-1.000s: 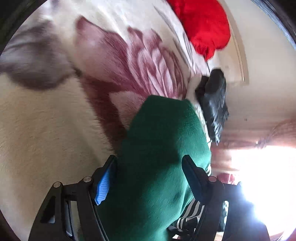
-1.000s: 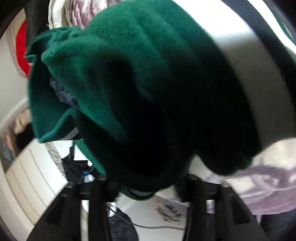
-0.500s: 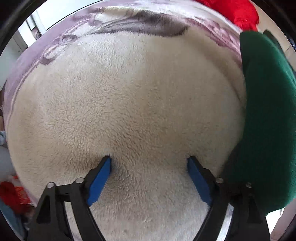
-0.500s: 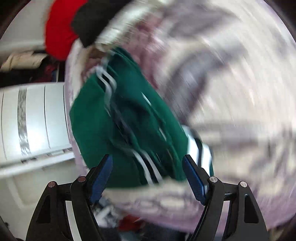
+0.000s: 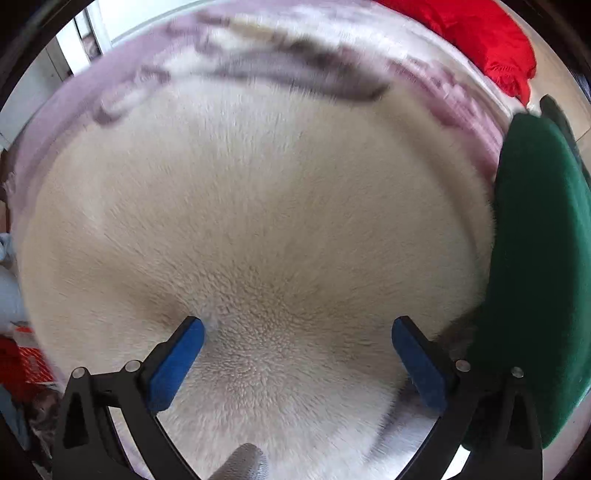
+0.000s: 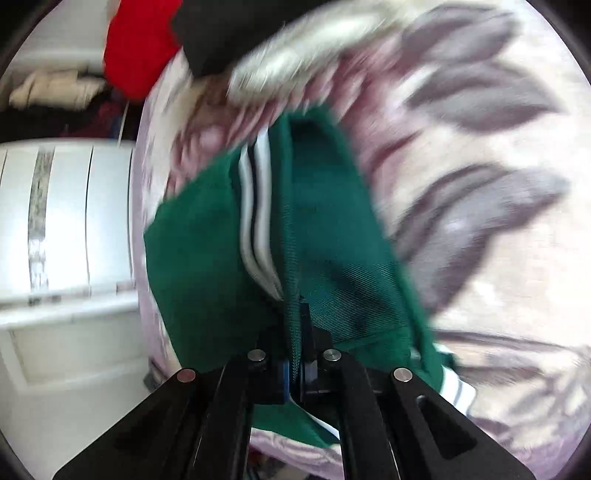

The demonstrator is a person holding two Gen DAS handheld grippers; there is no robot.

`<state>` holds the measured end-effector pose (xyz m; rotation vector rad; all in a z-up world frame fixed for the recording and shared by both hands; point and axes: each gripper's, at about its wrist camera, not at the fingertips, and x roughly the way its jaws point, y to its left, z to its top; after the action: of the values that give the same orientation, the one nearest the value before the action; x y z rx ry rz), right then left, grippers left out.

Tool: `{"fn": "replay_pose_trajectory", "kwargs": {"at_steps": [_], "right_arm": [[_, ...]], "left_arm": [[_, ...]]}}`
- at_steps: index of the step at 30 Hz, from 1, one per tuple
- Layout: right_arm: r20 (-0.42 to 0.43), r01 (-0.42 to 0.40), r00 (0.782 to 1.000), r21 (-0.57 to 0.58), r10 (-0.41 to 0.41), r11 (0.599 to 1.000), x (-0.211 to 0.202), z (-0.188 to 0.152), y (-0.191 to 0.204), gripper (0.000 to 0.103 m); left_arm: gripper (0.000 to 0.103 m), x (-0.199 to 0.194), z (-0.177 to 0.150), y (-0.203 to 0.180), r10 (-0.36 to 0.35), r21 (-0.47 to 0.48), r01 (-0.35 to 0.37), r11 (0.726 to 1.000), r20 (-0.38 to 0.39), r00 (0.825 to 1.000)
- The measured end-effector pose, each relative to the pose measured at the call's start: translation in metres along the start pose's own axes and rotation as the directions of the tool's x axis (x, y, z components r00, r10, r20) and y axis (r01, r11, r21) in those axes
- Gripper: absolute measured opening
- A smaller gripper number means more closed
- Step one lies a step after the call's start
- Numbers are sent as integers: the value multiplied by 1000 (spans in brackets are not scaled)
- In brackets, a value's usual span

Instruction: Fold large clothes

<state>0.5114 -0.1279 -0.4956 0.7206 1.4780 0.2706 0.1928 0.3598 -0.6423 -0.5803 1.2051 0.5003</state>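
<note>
A dark green garment point(image 6: 229, 251) with white stripes lies bunched on the flowered fleece blanket point(image 6: 480, 258). My right gripper point(image 6: 294, 343) is shut on a fold of this green garment, its jaws pressed tight on the fabric. In the left wrist view the same green garment point(image 5: 535, 277) shows at the right edge. My left gripper point(image 5: 295, 328) points down at the cream part of the blanket point(image 5: 258, 221); its jaws are opening wide and nothing is between them.
A red garment point(image 5: 491, 40) and a black one point(image 6: 229, 29) lie at the far end of the bed. A white cabinet point(image 6: 62, 221) stands beside the bed on the left of the right wrist view. Clutter lies on the floor point(image 5: 14, 362).
The left gripper let the green garment go and swung onto the cream blanket, jaws spreading. The right gripper drew back from the garment, then closed on a fold of it.
</note>
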Motion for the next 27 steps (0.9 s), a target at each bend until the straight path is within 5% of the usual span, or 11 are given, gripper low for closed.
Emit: {"fn": "replay_pose_trajectory", "kwargs": {"at_steps": [4, 7, 9, 12, 14, 16, 17, 23, 25, 27], "right_arm": [[-29, 126, 992, 22, -126, 992, 9, 2, -32, 2], [-140, 38, 990, 67, -29, 997, 42, 11, -38, 13], [-165, -18, 986, 76, 31, 997, 41, 11, -34, 51], [-167, -84, 982, 63, 94, 994, 34, 0, -31, 86], [-223, -77, 972, 17, 79, 997, 50, -12, -34, 83], [-233, -17, 972, -45, 6, 999, 60, -22, -36, 10], [-242, -34, 970, -26, 26, 999, 62, -26, -39, 5], [-63, -15, 998, 31, 17, 999, -10, -40, -37, 2], [-83, 77, 994, 58, -72, 995, 9, -41, -60, 2], [-201, 109, 976, 97, -88, 989, 51, -40, -88, 2]], "left_arm": [[103, -38, 19, -27, -1, 76, -5, 997, 80, 997], [103, -46, 40, -52, -55, 112, 45, 993, 87, 995], [103, -48, 47, -70, -80, 153, 65, 986, 92, 992], [103, -46, 43, -88, -122, 250, 97, 963, 85, 989], [103, -39, 39, -104, -139, 300, 114, 947, 61, 988], [103, -33, 35, -115, -138, 308, 120, 944, 40, 990], [103, -31, 36, -117, -150, 302, 137, 944, 23, 988], [103, -24, 35, -133, -231, 271, 236, 933, -51, 972], [103, -20, 36, -142, -223, 289, 233, 929, -66, 973], [103, -22, 36, -149, -193, 325, 202, 924, -59, 979]]}}
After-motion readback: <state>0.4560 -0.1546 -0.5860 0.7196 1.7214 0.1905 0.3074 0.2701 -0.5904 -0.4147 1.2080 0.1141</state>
